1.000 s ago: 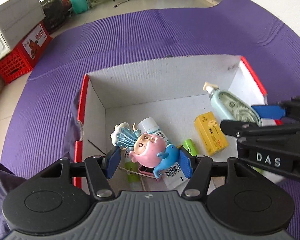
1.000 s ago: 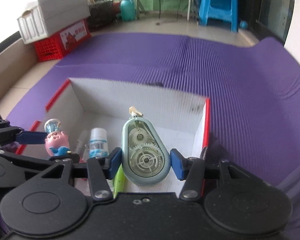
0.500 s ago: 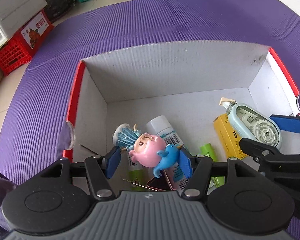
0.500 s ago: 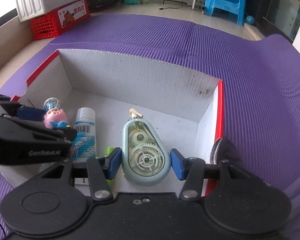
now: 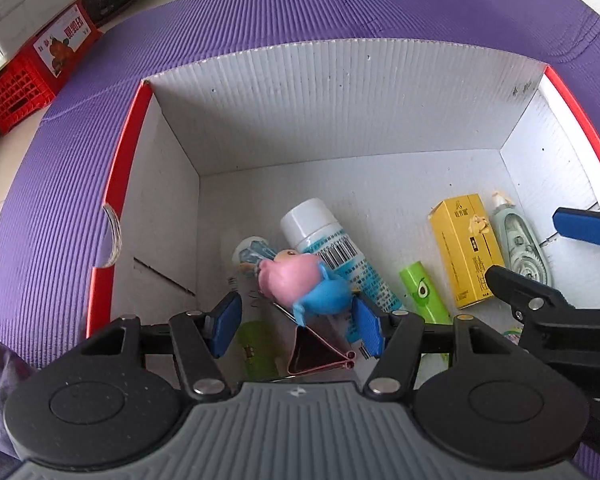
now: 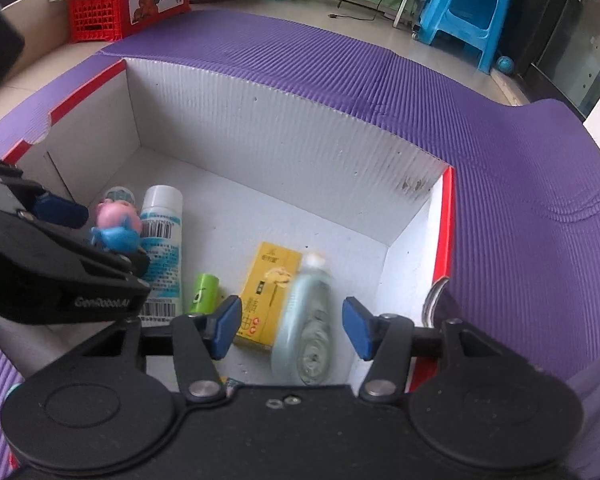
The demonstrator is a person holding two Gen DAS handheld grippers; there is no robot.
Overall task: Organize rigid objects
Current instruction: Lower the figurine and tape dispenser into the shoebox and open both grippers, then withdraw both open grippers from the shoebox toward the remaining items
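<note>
Both grippers hang inside the white cardboard box (image 5: 340,104). My left gripper (image 5: 296,320) has the pink pig toy with a blue dolphin (image 5: 300,280) between its fingers. The toy is blurred and tilted against the right pad, and a gap shows at the left pad. My right gripper (image 6: 292,324) is opening, and its pads stand clear of the pale green tape dispenser (image 6: 306,320). The dispenser looks blurred below them, beside the yellow carton (image 6: 270,280). In the left wrist view the tape dispenser (image 5: 520,240) lies next to the yellow carton (image 5: 466,248).
On the box floor lie a white spray bottle (image 5: 332,248), a green tube (image 5: 422,292) and a pink binder clip (image 5: 320,350). The box has red rims and stands on a purple mat (image 6: 500,128). A red crate (image 6: 96,16) and a blue stool (image 6: 464,4) stand beyond.
Both grippers have sunk deeper into the box. The tape dispenser has left the right pads and dropped beside the yellow carton. The pig toy has tipped and shifted toward the left gripper's right pad.
</note>
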